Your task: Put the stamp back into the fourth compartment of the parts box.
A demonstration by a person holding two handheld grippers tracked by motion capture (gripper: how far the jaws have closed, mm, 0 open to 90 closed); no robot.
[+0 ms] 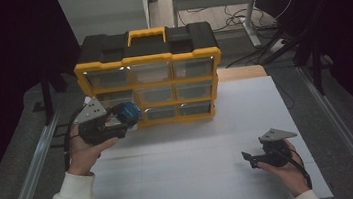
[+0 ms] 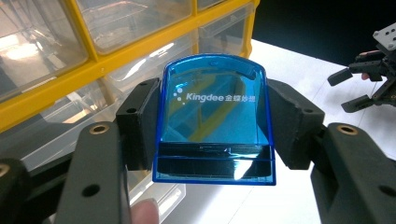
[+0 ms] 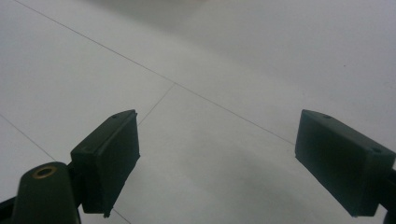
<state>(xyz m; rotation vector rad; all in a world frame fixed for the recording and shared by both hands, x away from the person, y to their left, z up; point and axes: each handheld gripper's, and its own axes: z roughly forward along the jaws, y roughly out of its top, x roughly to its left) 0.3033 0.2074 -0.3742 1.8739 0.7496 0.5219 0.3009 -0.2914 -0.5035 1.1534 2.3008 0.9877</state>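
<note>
The left gripper (image 2: 212, 128) is clamped on a blue transparent box (image 2: 215, 116), its pads pressing both sides, at the drawer cabinet's (image 1: 149, 77) lower left corner, about nine o'clock on the tabletop (image 1: 194, 142). The right gripper (image 3: 219, 163) stands apart and bare, at four o'clock.

Overhead forward-down; two close tongs-mounted views

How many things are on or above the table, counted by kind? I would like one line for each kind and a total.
Yellow and black drawer organiser: 1
Blue transparent box, held between the left gripper's jaws: 1
Grippers: 2, the left gripper and the right gripper, which is open above the white table
Total: 4
</note>
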